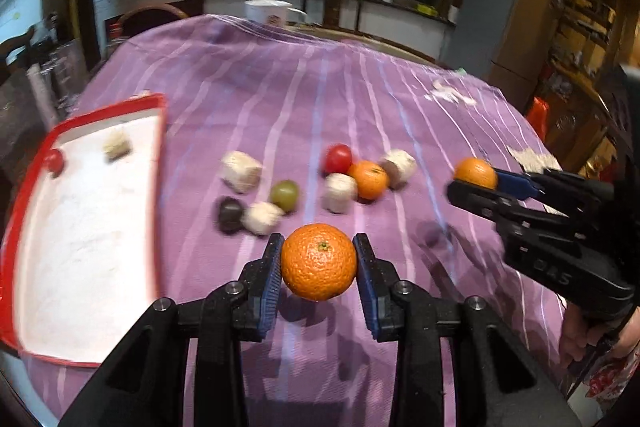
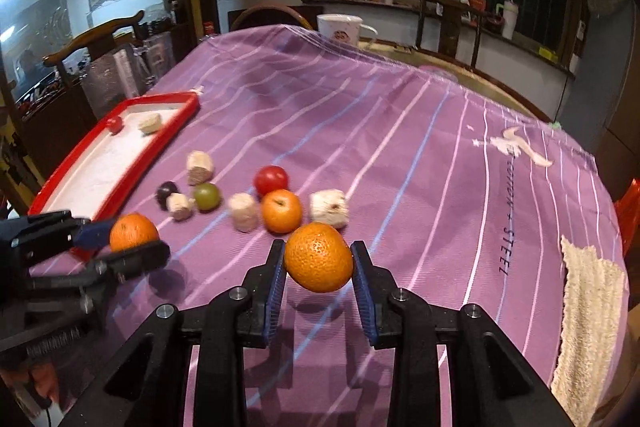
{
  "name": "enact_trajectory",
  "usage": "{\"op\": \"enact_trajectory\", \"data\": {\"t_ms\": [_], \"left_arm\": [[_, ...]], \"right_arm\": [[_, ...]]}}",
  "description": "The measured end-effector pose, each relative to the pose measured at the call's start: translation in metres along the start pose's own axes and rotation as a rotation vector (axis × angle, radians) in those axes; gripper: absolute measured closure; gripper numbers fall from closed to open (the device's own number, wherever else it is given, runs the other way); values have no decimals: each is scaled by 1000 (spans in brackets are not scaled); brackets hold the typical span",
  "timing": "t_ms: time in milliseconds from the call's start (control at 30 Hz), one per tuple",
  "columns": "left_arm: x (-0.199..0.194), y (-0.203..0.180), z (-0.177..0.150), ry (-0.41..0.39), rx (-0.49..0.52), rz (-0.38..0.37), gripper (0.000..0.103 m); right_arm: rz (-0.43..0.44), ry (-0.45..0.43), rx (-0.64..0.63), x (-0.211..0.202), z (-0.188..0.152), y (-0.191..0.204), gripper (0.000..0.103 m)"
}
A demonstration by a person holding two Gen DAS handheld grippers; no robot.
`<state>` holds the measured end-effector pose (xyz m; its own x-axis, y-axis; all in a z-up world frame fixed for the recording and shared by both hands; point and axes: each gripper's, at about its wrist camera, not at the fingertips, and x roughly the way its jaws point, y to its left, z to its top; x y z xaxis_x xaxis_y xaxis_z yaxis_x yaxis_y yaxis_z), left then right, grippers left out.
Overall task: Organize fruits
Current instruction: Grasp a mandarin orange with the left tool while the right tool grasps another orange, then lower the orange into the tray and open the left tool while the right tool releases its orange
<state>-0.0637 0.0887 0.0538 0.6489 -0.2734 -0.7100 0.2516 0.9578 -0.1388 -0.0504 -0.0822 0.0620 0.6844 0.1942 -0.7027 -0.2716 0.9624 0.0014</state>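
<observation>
Above cloth point(image 1: 320, 107) | left fingers point(image 1: 272, 267) pinch orange point(image 1: 319, 261), stem-up | right fingers point(image 2: 360, 275) pinch mandarin point(image 2: 319, 257)

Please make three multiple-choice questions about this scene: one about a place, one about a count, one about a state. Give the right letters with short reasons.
1. Where does the small red fruit lie?
A. in the red-rimmed tray
B. on the towel
C. in the mug

2. How many oranges show in all?
A. one
B. two
C. three

3. What is the left gripper doing?
A. hanging open
B. holding an orange
C. pressing the cloth

Answers:
1 A, it sits in the tray's far corner.
2 C, the left gripper's orange, the right gripper's orange, and the loose orange on the cloth.
3 B, its pads clamp the orange.
</observation>
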Motion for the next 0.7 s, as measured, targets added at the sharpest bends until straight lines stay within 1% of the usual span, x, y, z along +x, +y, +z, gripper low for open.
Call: {"op": "enact_trajectory", "data": {"t_ms": [100,167,233,333,467,567,700], "left_arm": [[-17,31,5,-24,-29,56,69],[-26,58,10,-29,-46,111,69],[-31,87,17,-29,-65,172,69],[-34,129,26,-23,-106,238,69],[-31,182,40,-1,-173,279,69],[-17,214,49,30,-227,297,69],[-2,246,51,74,-287,298,69]], "right_arm": [[23,-14,-13,-9,8,15,68],[43,-13,-18,-10,15,25,68],[75,-8,-26,-6,25,41,68],[128,7,-33,4,41,65,68],[220,32,-32,28,69,105,68],[297,64,-27,55,93,140,68],[342,125,-35,95,112,179,68]]}}
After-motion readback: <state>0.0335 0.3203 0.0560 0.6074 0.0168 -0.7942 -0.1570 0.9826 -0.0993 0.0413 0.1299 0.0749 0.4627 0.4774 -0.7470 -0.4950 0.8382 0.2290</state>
